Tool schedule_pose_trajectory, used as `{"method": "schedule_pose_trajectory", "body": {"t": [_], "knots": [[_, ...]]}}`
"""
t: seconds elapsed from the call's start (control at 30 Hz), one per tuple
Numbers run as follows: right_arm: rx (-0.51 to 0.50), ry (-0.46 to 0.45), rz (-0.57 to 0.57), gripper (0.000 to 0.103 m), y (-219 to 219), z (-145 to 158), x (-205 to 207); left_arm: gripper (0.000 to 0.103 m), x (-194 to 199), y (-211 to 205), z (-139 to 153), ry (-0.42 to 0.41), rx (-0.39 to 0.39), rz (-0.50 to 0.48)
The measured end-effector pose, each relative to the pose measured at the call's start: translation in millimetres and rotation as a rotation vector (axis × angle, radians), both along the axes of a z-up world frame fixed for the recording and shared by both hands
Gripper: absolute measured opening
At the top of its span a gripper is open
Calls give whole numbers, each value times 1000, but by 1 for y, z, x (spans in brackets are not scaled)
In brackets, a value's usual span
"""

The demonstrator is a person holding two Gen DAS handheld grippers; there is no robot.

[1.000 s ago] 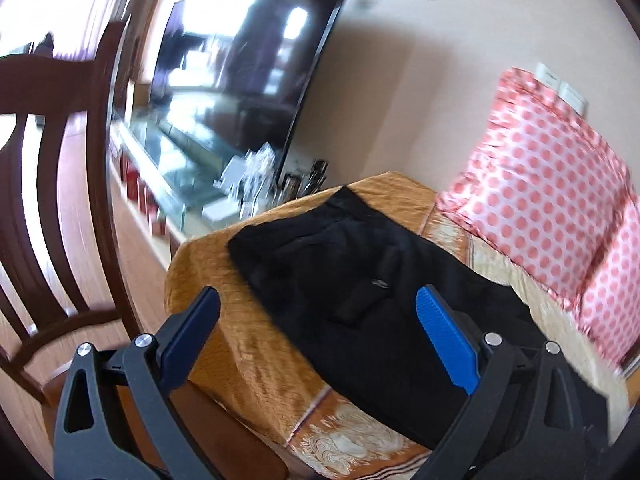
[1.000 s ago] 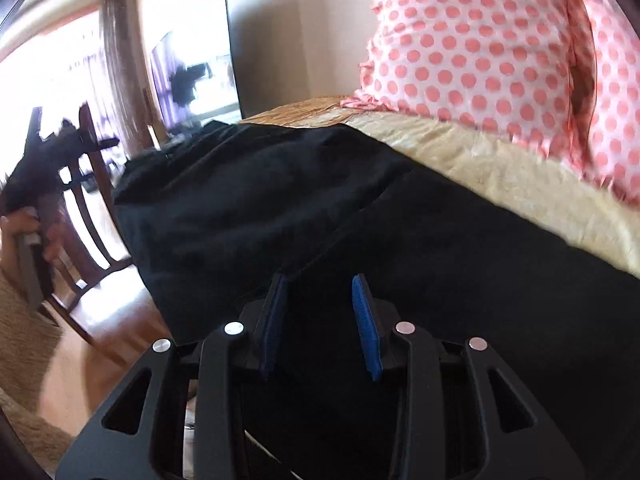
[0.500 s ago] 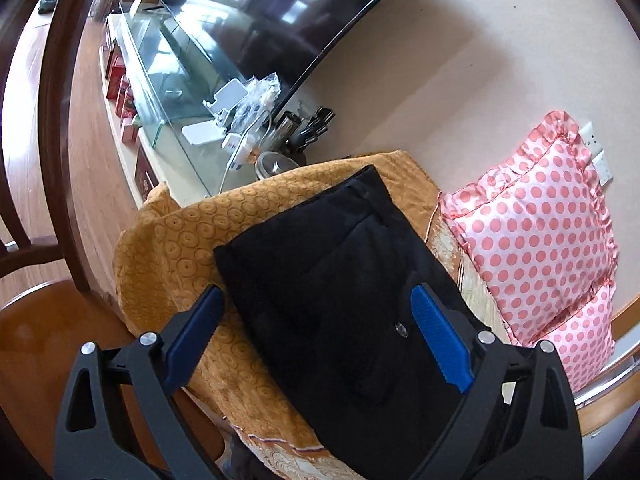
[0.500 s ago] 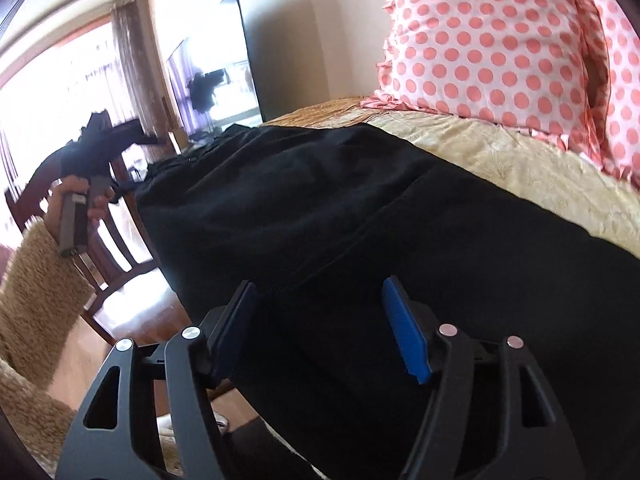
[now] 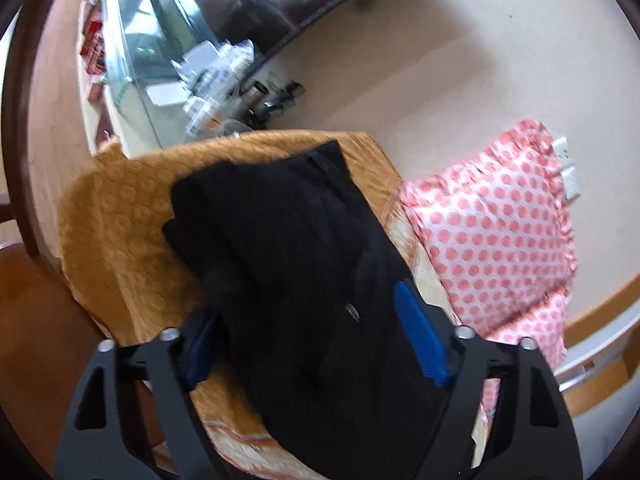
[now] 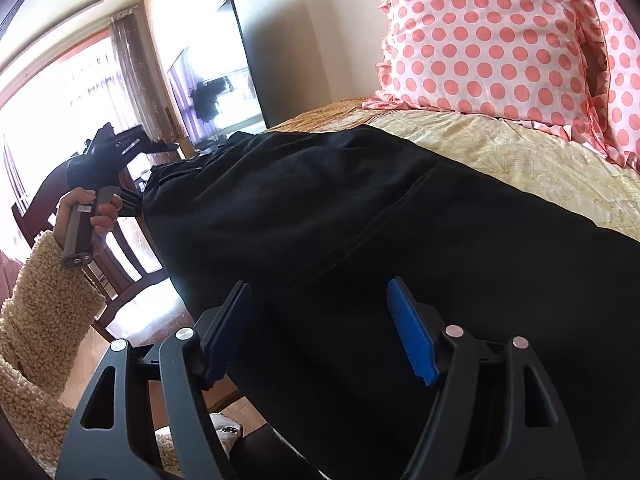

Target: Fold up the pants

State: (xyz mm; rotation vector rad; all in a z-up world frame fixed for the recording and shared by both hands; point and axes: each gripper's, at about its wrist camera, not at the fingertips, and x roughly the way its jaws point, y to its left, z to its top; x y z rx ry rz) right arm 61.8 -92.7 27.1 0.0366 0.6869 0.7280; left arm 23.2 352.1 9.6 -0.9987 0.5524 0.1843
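Pants (image 6: 360, 220) of black cloth are seen spread lengthwise along a cushioned seat, draped over its orange-gold cover (image 5: 120, 216); the near part fills the foreground of the right wrist view, and the far end lies bunched at the seat's end in the left wrist view. The right gripper (image 6: 320, 332) is held low over the near cloth, its blue-padded fingers spread apart with nothing between them; a second ago the same fingers were drawn close together, so a release or a fresh reach is suggested. The left gripper (image 5: 308, 340) is likewise parted wide and empty, poised above the garment's far portion, where a small metal fastener (image 5: 352, 312) shows; over the last second it has been brought from a level view of the room to a steep downward view of the cloth. By this reading, both claws are being readied for a new grasp, and no fold appears yet to be completed. Beyond the pants, pink polka-dot pillows (image 6: 492, 40) are propped against the wall; farther off, a dark television screen (image 6: 228, 80) and a wooden chair (image 6: 120, 248) are visible.
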Motion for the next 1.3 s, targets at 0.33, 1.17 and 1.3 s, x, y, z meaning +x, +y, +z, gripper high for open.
{"method": "schedule_pose_trajectory", "body": {"t": [0.33,1.17,1.3], "knots": [[55,11,-38,72,-18,1,-4,24,4,9,-2,75,47,90],[266,-69,-464,77,-195,17,-72,11,79,-376,147,-294,482,-758],[266,-57,-562,77,-225,9,-87,11,73,-464,93,-237,441,-1002]]}}
